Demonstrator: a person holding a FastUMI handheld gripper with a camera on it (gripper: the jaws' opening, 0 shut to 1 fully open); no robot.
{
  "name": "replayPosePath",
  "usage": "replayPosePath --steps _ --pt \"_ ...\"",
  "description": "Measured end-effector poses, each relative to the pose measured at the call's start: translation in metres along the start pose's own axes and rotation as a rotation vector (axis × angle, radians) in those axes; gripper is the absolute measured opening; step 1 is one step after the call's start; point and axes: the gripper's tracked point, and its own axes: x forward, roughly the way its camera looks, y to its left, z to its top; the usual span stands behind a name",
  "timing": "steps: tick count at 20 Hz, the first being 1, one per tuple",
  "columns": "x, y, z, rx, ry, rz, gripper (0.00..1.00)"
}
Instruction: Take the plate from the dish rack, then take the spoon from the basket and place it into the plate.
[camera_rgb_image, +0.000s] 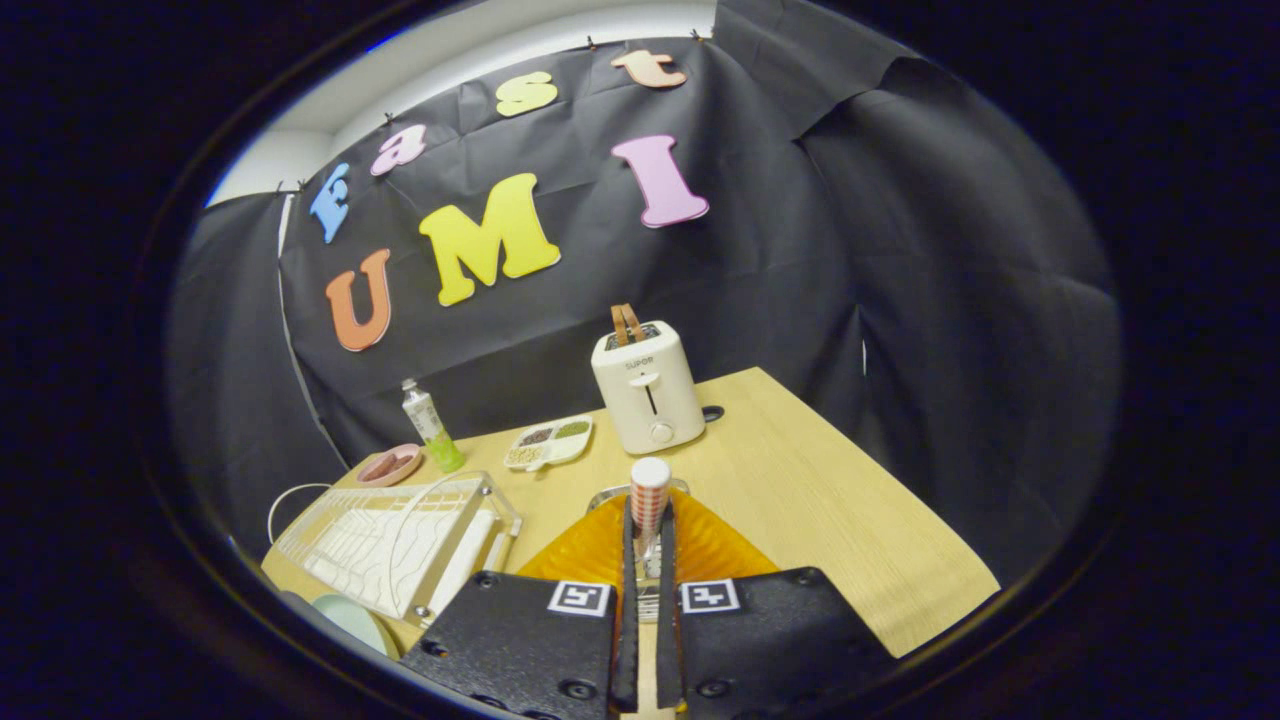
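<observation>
Gripper (648, 545) nearly closed on spoon (649, 500), checked handle upright between fingers, above orange basket (715, 550).

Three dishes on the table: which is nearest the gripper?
The orange plate, just under the gripper shut on the spoon. The pink bowl and the divided tray sit farther back.

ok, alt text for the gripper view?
The jaws are closed on a checked-handled spoon, held upright over an orange plate on a wooden table. A white dish rack sits left of them; a toaster stands beyond.
</observation>
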Motion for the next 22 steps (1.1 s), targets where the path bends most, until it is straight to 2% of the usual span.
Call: replayPosePath --steps 1,5,8,11,17,22 --pt "0.001 0.001 -0.001 -0.010 -0.005 -0.017 0.09" --pt "-0.018 0.008 0.026 -0.038 -0.067 -0.062 0.09" --pt "-0.043 0.014 0.054 -0.075 -0.139 -0.129 0.09" --pt "-0.077 0.035 0.063 -0.093 -0.177 -0.149 0.09" --pt "-0.142 0.124 0.042 -0.098 -0.159 -0.070 0.08" --pt "-0.158 0.195 -0.010 -0.116 -0.087 0.028 0.08"
